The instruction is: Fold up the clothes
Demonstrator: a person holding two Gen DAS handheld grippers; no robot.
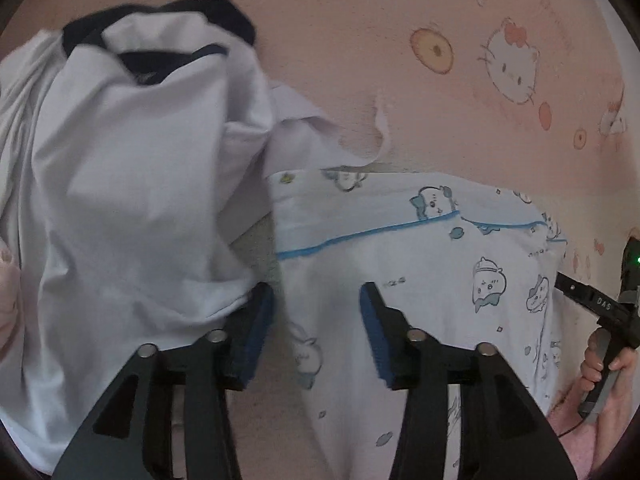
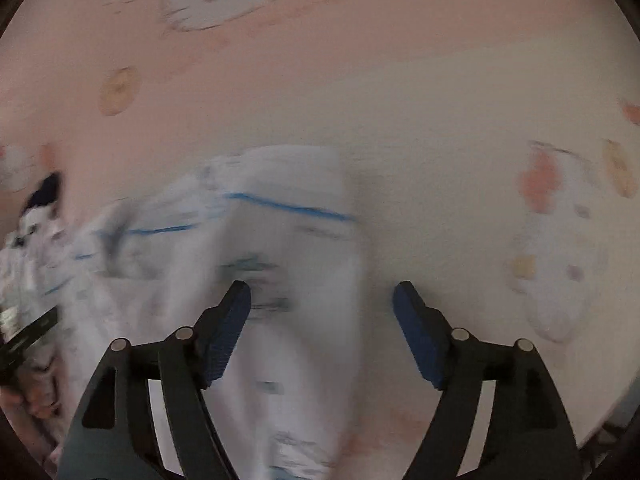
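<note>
White printed garment (image 1: 420, 248) lies flat on pink sheet (image 1: 360, 40); left gripper (image 1: 318, 336) and right gripper (image 2: 322, 332) both spread, empty, likely regrasping.

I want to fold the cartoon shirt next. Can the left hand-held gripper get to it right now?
Probably yes. The left hand-held gripper is open, holds nothing, and points down at the cartoon shirt. Nothing lies between them; the white shirt sits off to the side, just brushing one finger.

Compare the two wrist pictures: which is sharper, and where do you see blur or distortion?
Left wrist: mostly sharp, printed garment readable, fisheye bending at the edges, white shirt slightly soft. Right wrist: heavy motion blur smears the garment; only the fingers stay crisp.
</note>
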